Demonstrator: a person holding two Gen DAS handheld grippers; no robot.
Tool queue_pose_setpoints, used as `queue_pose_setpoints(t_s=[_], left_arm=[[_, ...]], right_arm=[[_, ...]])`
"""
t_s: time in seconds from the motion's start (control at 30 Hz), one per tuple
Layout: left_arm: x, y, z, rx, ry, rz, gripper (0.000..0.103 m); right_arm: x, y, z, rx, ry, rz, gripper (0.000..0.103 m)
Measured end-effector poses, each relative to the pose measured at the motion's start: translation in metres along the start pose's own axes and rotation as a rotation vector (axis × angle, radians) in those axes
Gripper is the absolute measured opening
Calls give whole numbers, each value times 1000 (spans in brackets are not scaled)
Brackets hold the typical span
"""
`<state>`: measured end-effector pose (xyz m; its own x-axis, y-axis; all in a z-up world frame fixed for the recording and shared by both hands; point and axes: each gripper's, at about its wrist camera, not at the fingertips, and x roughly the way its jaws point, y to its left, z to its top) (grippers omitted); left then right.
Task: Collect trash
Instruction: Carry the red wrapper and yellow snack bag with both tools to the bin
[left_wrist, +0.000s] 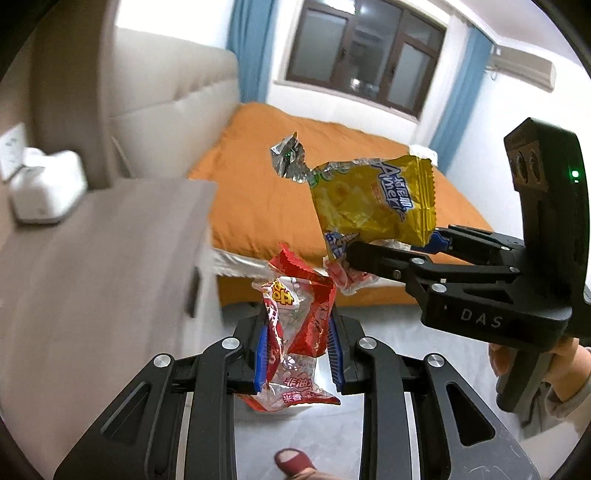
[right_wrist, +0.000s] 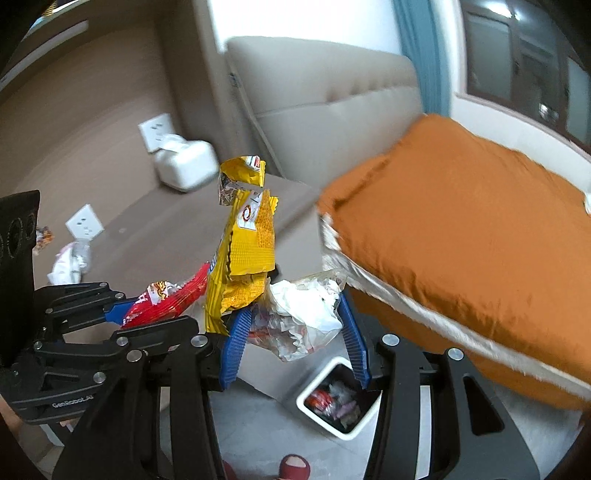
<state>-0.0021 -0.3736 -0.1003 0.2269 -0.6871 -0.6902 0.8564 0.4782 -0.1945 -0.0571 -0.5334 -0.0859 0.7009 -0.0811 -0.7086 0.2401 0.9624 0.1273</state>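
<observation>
A red snack wrapper (left_wrist: 295, 325) is being pinched by the left gripper (left_wrist: 299, 354) and a yellow snack bag (right_wrist: 243, 251) with crumpled clear plastic (right_wrist: 303, 314) by the right gripper (right_wrist: 295, 332), both being held above the white bin (right_wrist: 338, 400), nearer the right.
</observation>
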Motion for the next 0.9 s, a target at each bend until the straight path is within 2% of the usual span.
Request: queue_pose_setpoints(t_s=[0.2, 0.33, 0.57, 0.9], left_arm=[[74, -1, -14, -2, 97, -54, 25], [130, -1, -36, 2, 162, -69, 25], [234, 3, -84, 11, 259, -85, 26], [334, 23, -155, -5, 367, -94, 26]], right_arm=[[30, -43, -32, 85, 64, -39, 49], [66, -65, -56, 123, 111, -50, 49], [140, -103, -114, 159, 203, -49, 49], [239, -135, -187, 181, 311, -42, 49]])
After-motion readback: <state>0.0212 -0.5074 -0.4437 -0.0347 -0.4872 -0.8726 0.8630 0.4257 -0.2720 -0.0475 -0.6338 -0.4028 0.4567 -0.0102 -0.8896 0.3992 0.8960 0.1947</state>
